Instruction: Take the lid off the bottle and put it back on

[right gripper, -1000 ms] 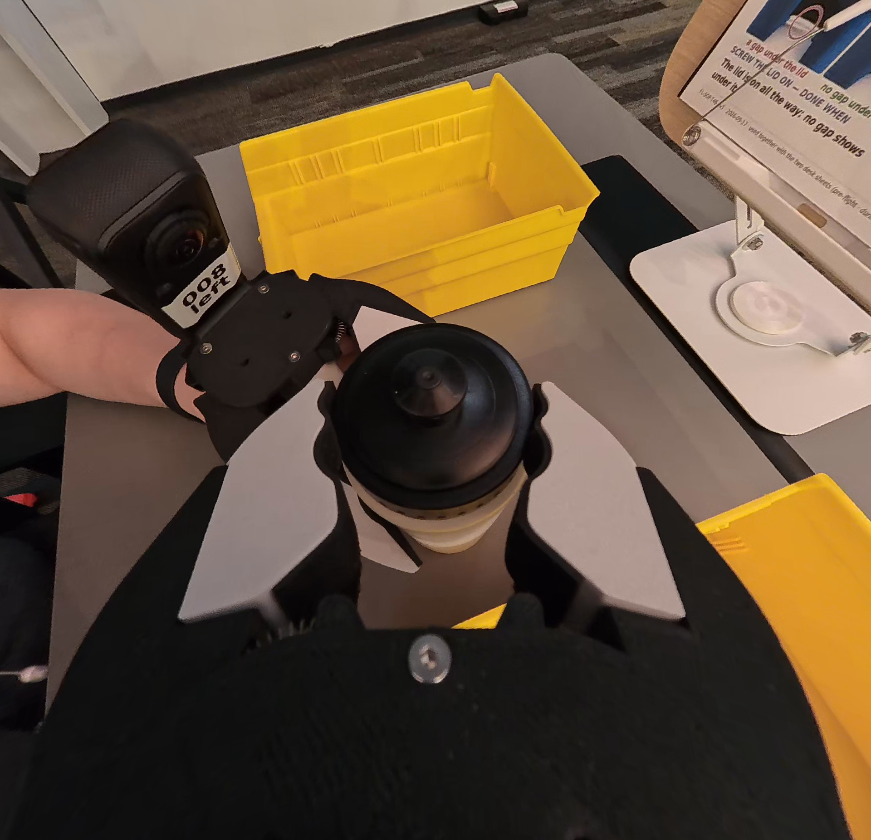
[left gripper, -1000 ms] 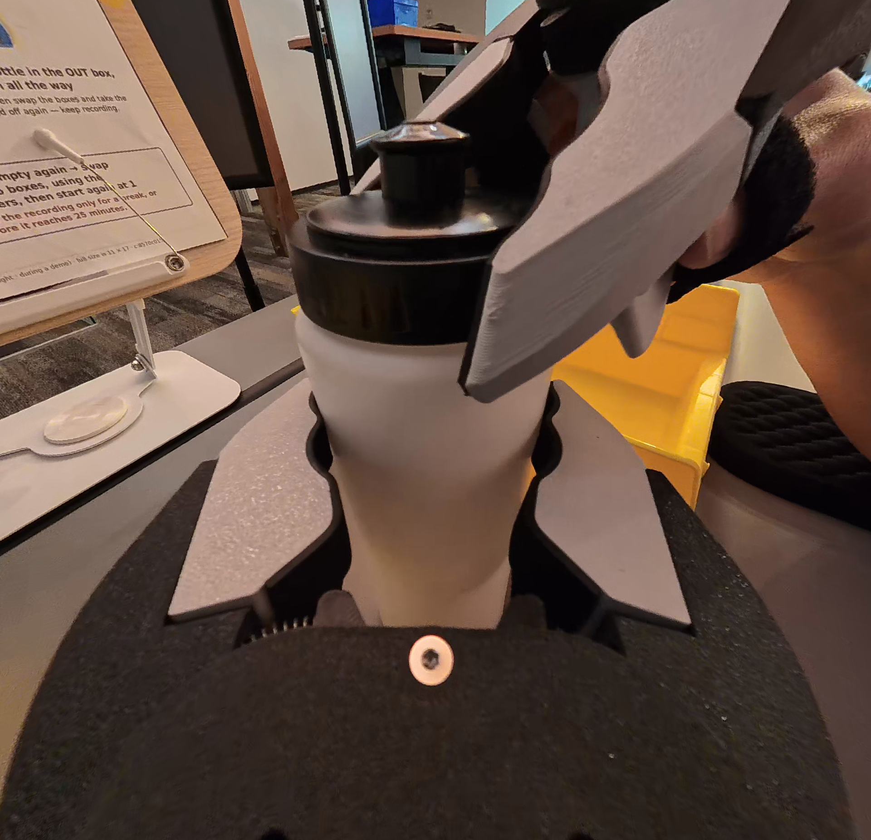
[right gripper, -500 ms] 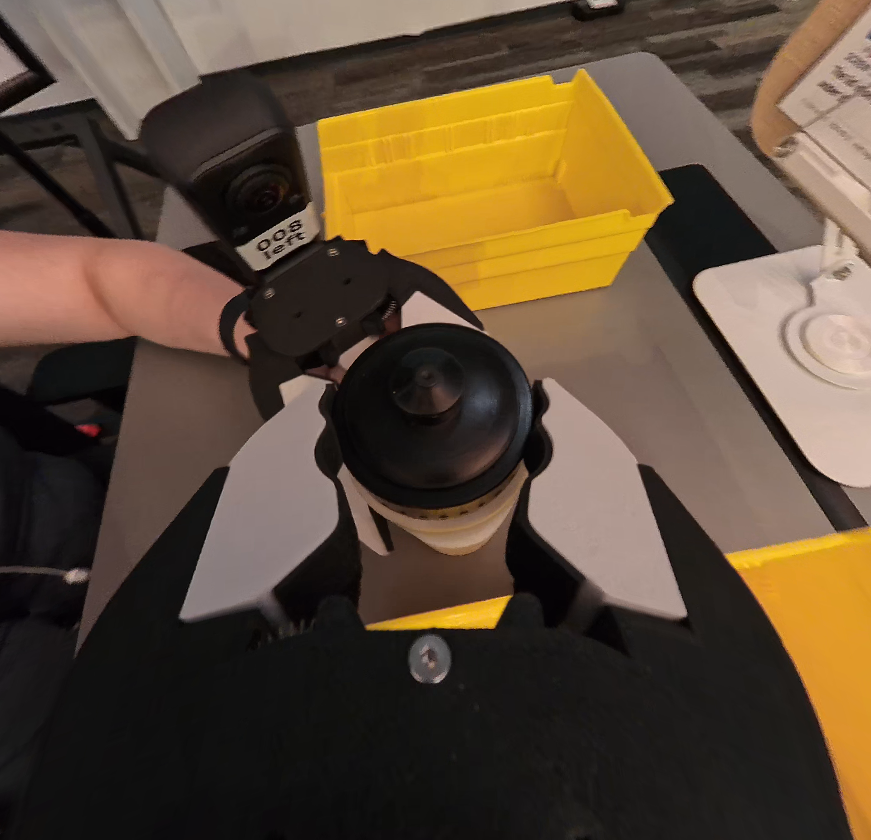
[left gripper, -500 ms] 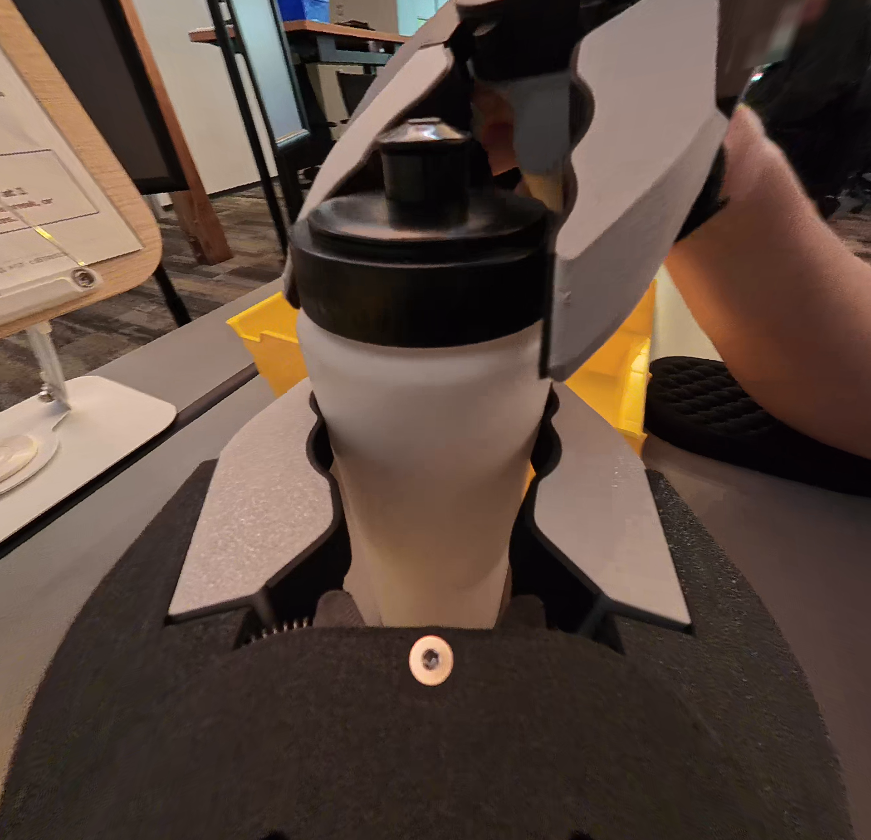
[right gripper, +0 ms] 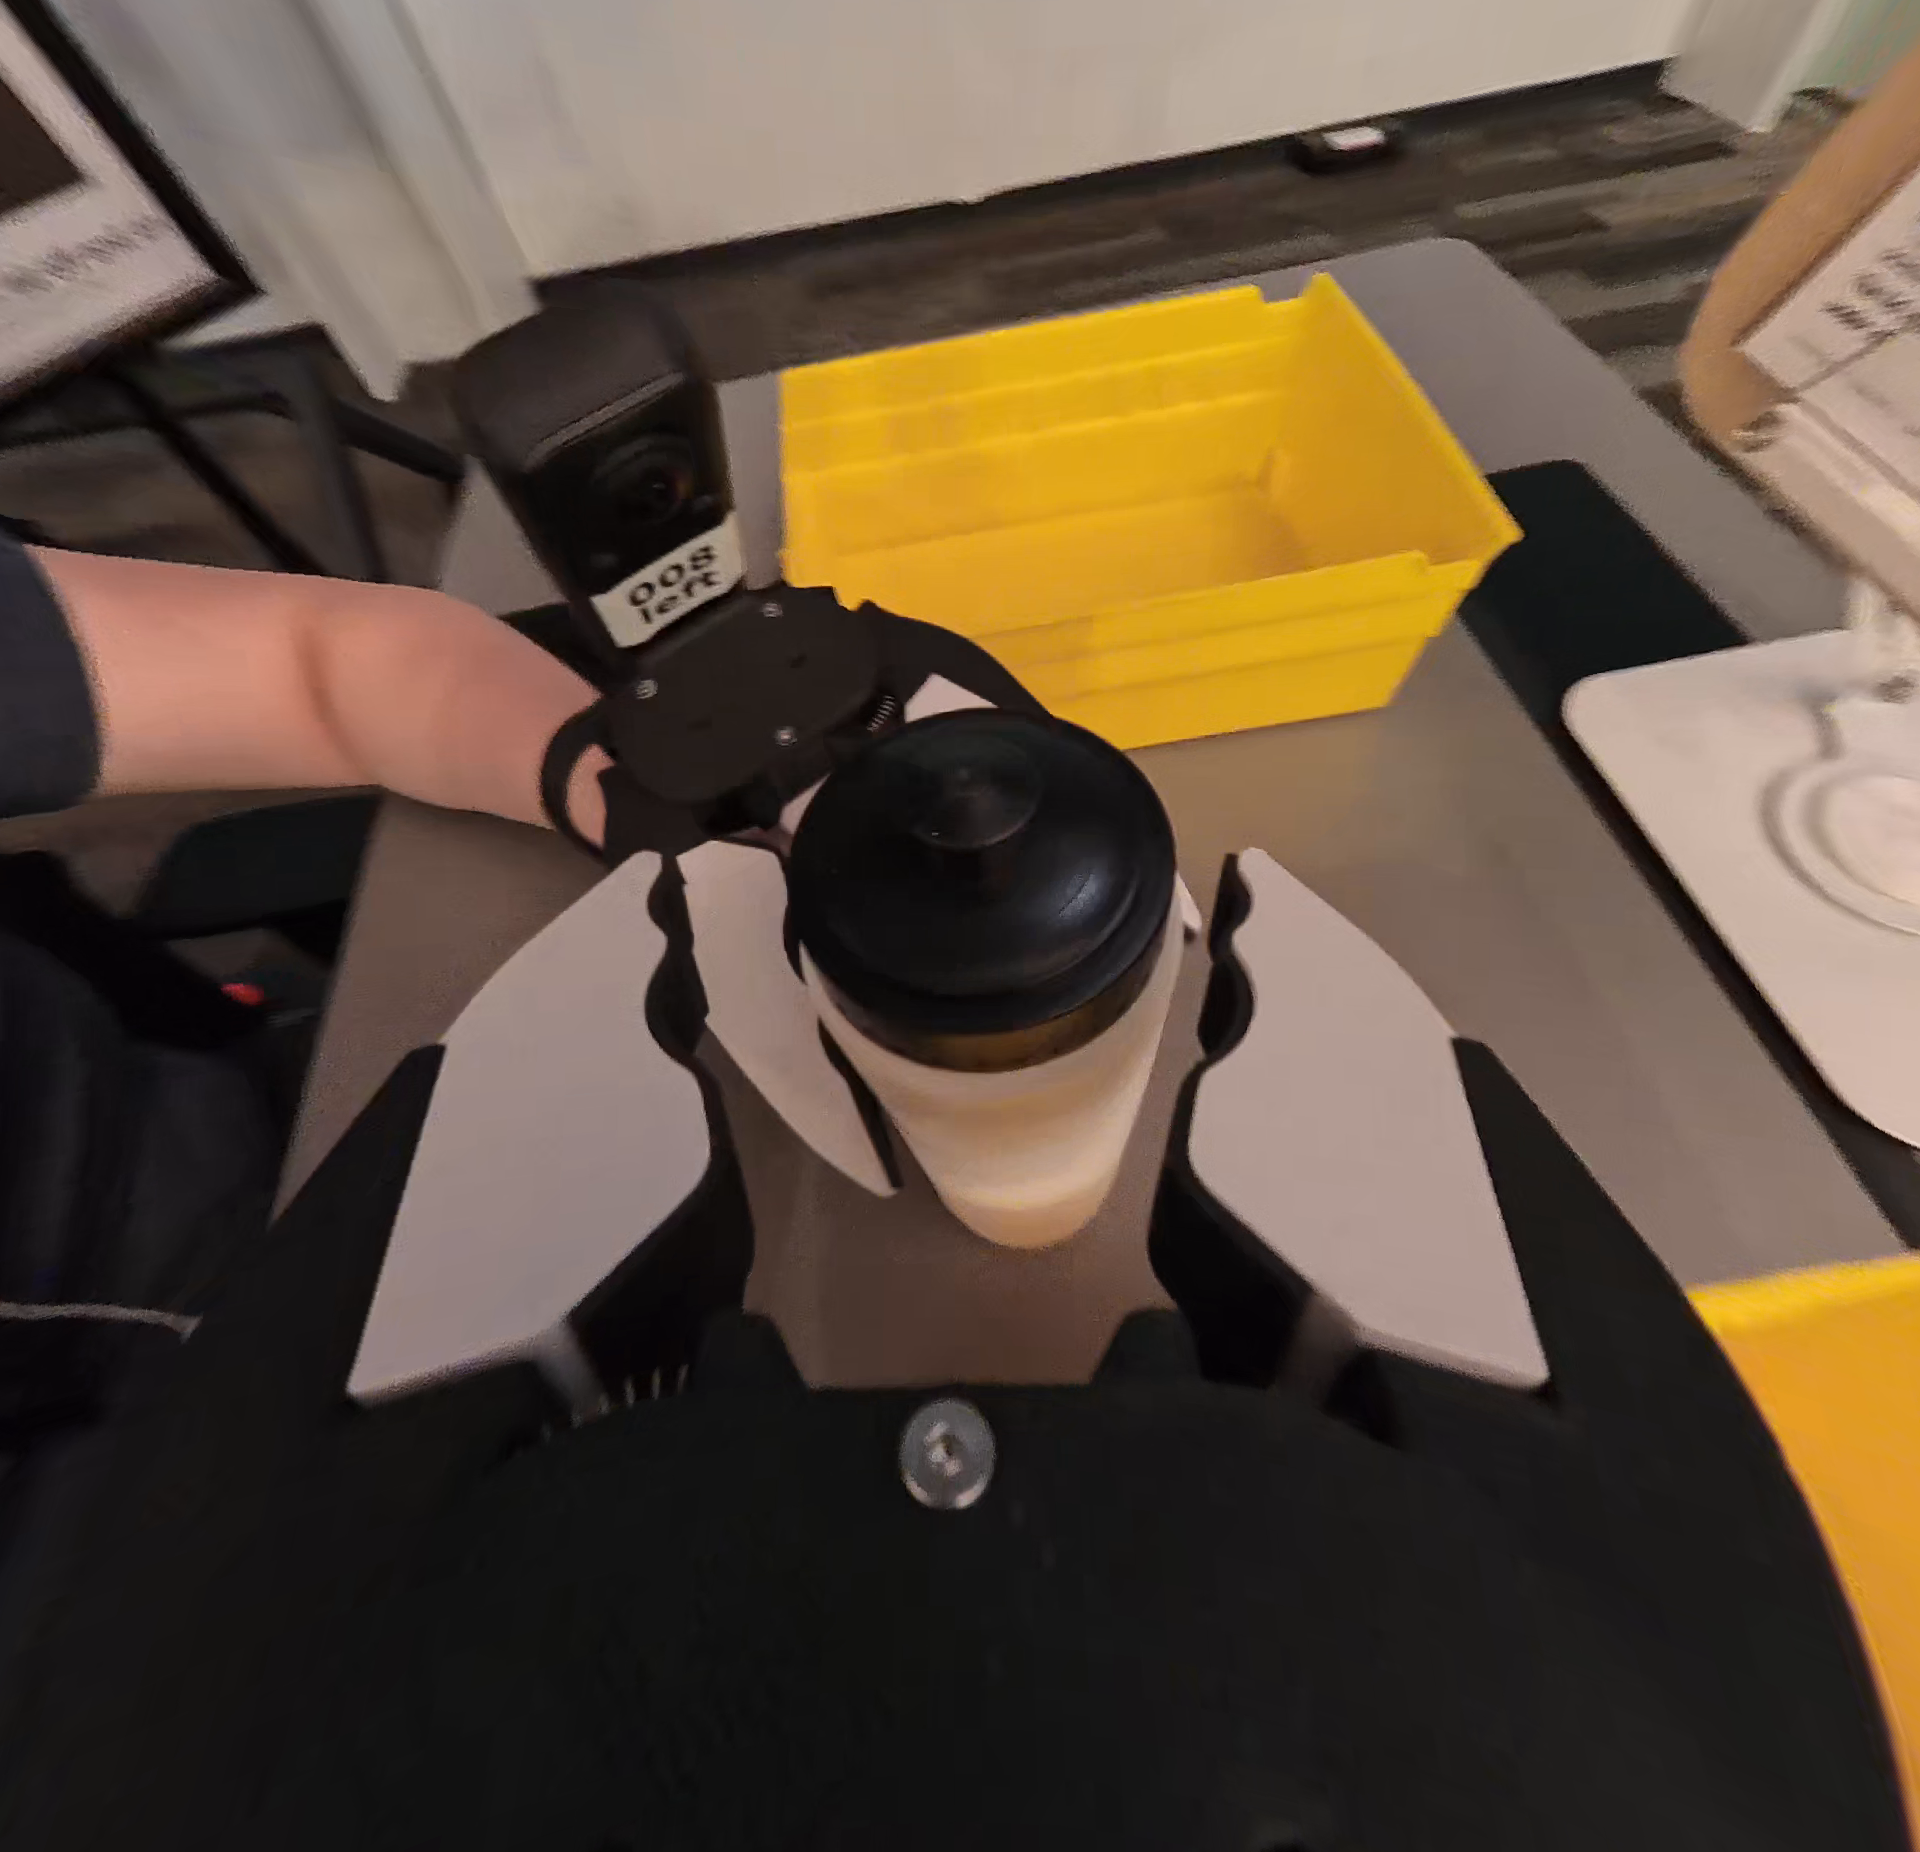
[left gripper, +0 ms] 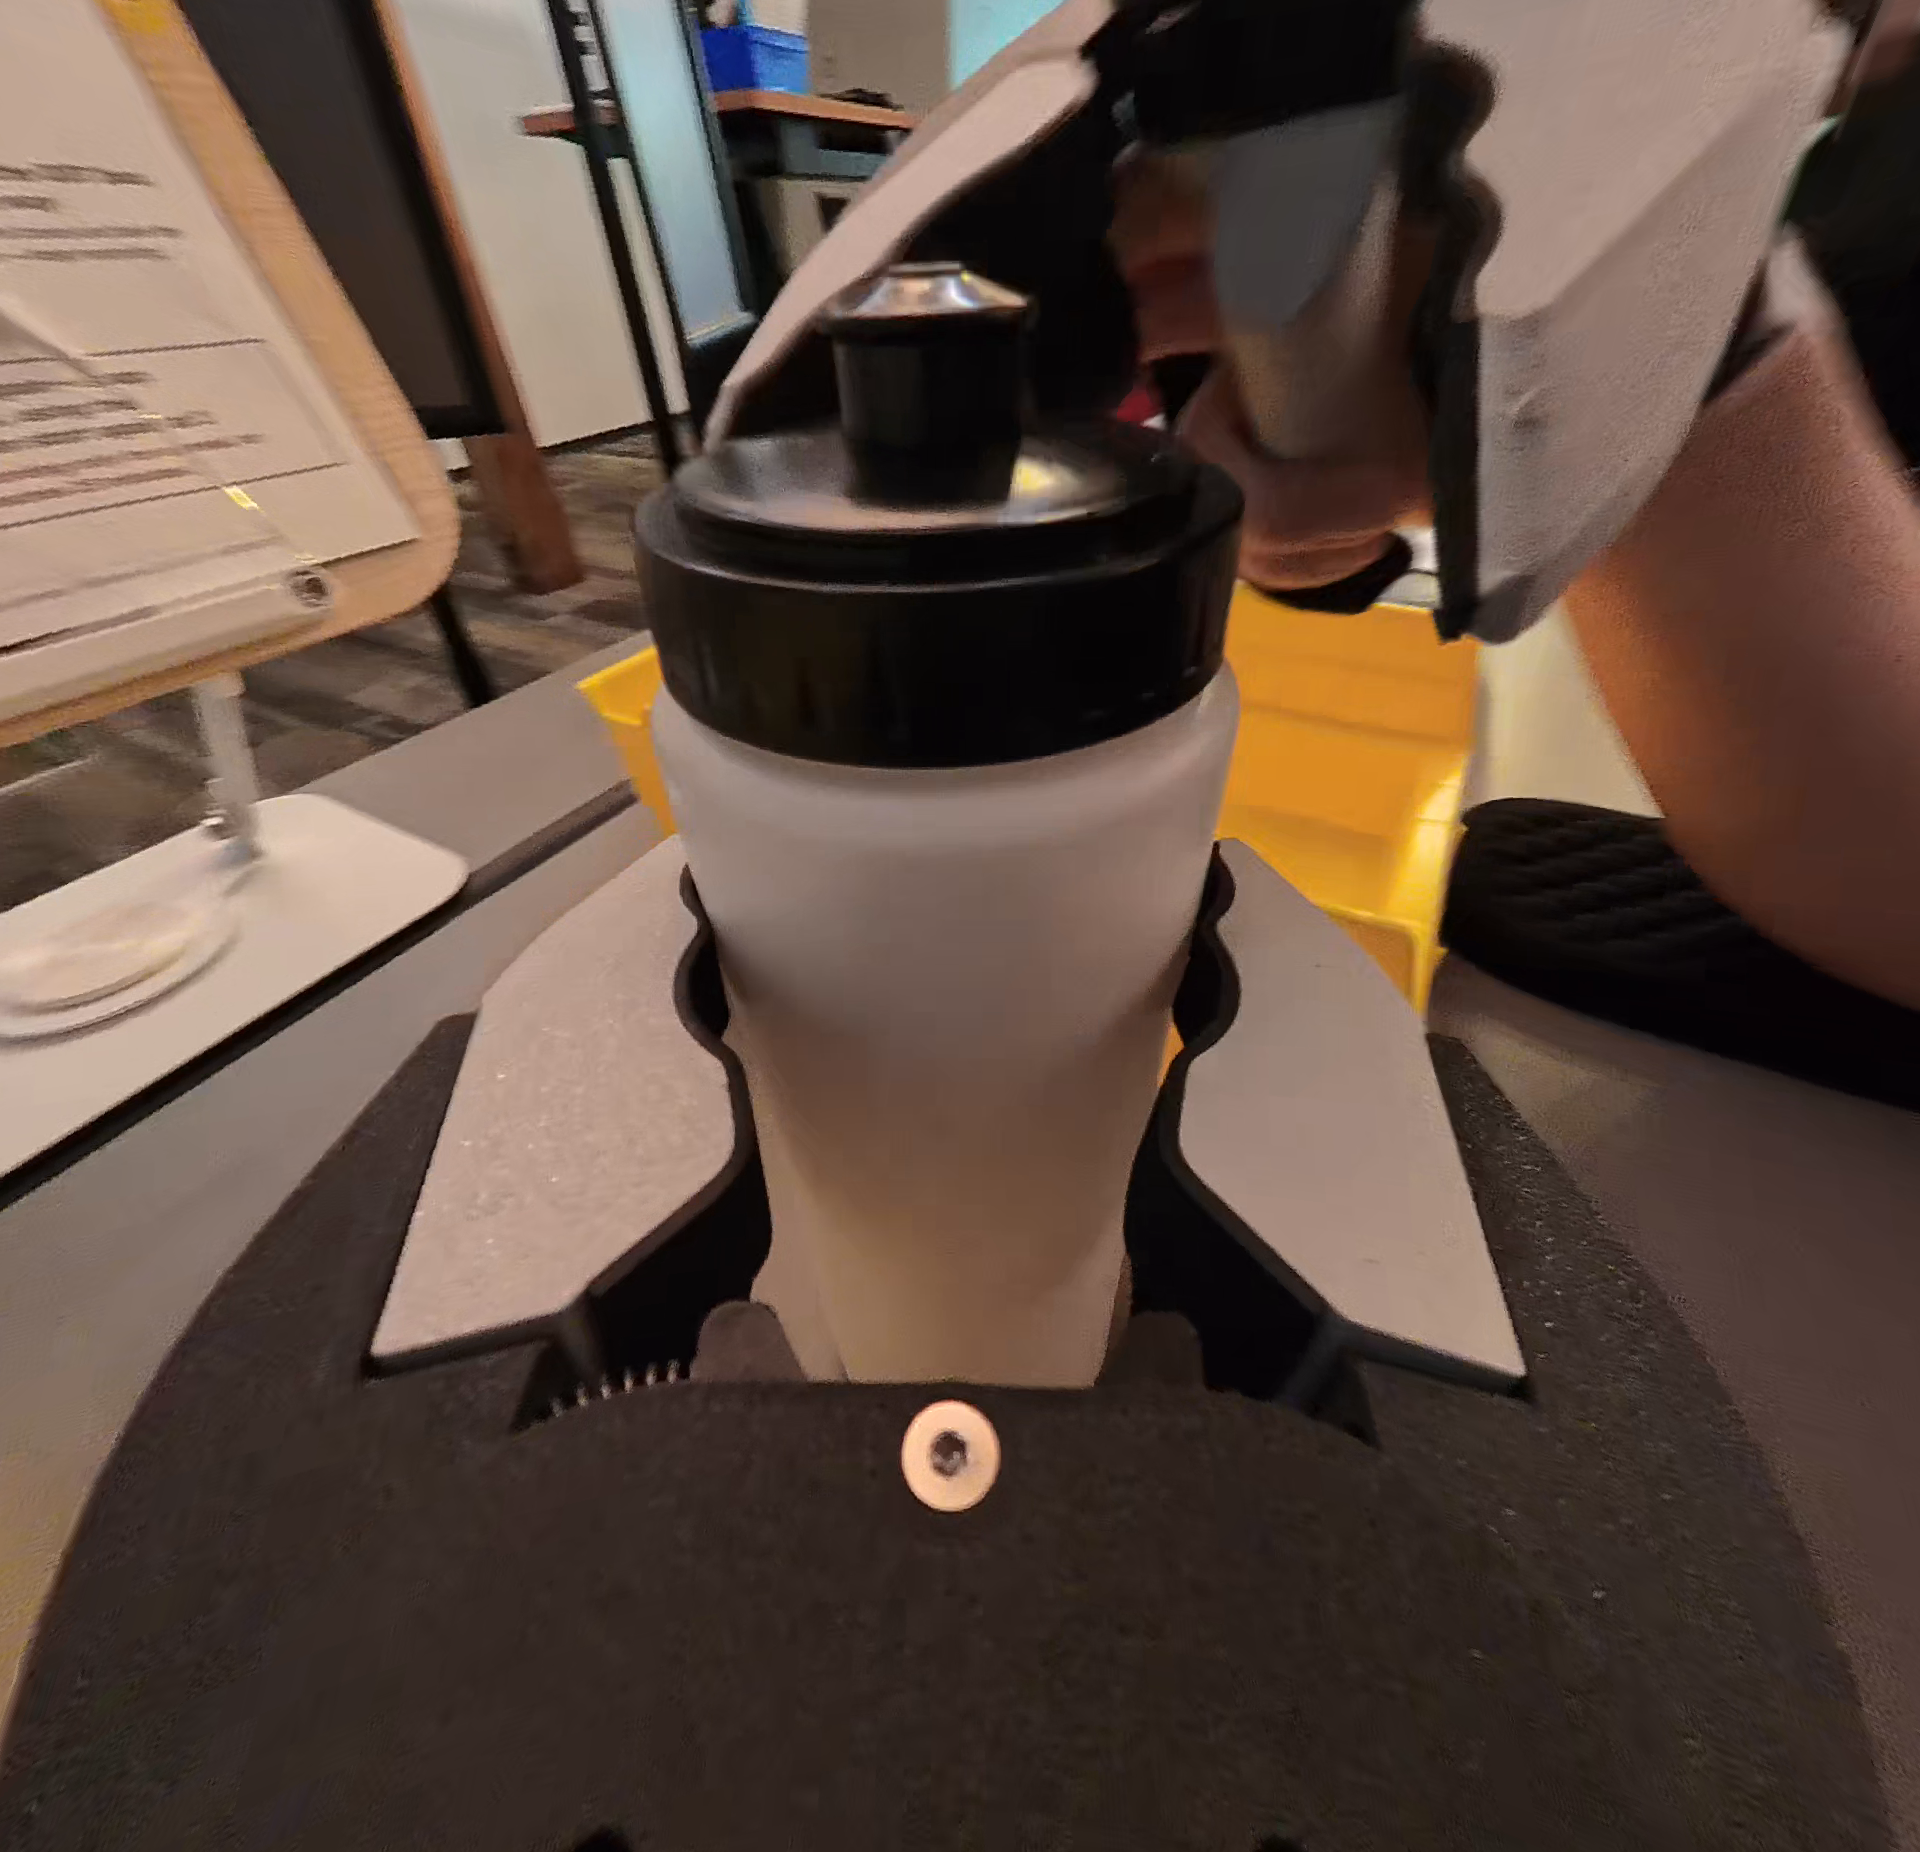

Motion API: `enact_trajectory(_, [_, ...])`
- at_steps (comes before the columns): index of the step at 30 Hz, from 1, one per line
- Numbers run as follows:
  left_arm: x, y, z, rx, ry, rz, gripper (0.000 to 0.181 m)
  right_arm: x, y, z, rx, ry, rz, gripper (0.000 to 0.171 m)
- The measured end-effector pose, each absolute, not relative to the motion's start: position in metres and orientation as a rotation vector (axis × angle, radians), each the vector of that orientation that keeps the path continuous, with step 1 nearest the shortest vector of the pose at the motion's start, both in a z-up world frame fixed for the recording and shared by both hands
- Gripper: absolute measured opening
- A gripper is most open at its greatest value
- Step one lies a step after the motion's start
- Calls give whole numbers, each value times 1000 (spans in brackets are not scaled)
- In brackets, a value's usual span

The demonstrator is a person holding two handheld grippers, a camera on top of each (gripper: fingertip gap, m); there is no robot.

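Bottle: white, upright on the grey tabletop, gripped round its body by my left tongs, which are clamped snug on both sides.
Lid: black, with a spout on top, seated on the bottle neck.
My right tongs: spread wide, hanging above the lid, fingers clear of it on either side.
Yellow bin: just behind the bottle.
Second yellow bin: at my near right; only its corner shows.
White stand base: far right, carrying a wooden board with a sheet of paper.
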State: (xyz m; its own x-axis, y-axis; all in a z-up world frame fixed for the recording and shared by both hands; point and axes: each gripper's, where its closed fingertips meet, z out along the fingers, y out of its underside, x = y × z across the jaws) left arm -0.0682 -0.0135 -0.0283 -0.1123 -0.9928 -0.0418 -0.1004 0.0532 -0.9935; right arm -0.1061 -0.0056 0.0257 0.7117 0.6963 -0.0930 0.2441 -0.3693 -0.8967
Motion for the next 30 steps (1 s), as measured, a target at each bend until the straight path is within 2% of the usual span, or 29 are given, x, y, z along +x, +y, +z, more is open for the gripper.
enact_trajectory(2, [-69, -10, -29, -1215, 1382, -1163, 86, -103, -1, 27, -1975, -671, 432, 90])
enact_trajectory(4, [-70, -11, -29, -1230, 1382, -1153, 86, -102, 2, 25, -1997, -638, 340, 71])
enact_trajectory(11, [-76, -48, -31, -1094, 1592, -1322, 86, -108, -28, 18, -2053, -820, 515, 74])
enact_trajectory(15, [-90, -89, -31, -901, 1790, -1467, 86, -127, -68, 21, -1812, -1193, 720, 74])
enact_trajectory(18, [-83, -83, -31, -987, 1721, -1444, 86, -122, -65, 22, -1796, -1135, 830, 74])
enact_trajectory(19, [-79, -74, -31, -1034, 1670, -1398, 86, -117, -57, 21, -1837, -1068, 802, 75])
enact_trajectory(21, [-74, -54, -32, -1124, 1589, -1293, 86, -108, -39, 22, -1908, -941, 687, 94])
enact_trajectory(27, [-72, -27, -32, -1259, 1439, -1153, 86, -101, -18, 25, -2059, -663, 405, 89])
enact_trajectory(29, [-73, -31, -32, -1262, 1453, -1155, 86, -102, -21, 17, -2112, -689, 359, 72])
enact_trajectory(30, [-73, -33, -32, -1258, 1467, -1166, 86, -102, -22, 16, -2119, -712, 346, 72])
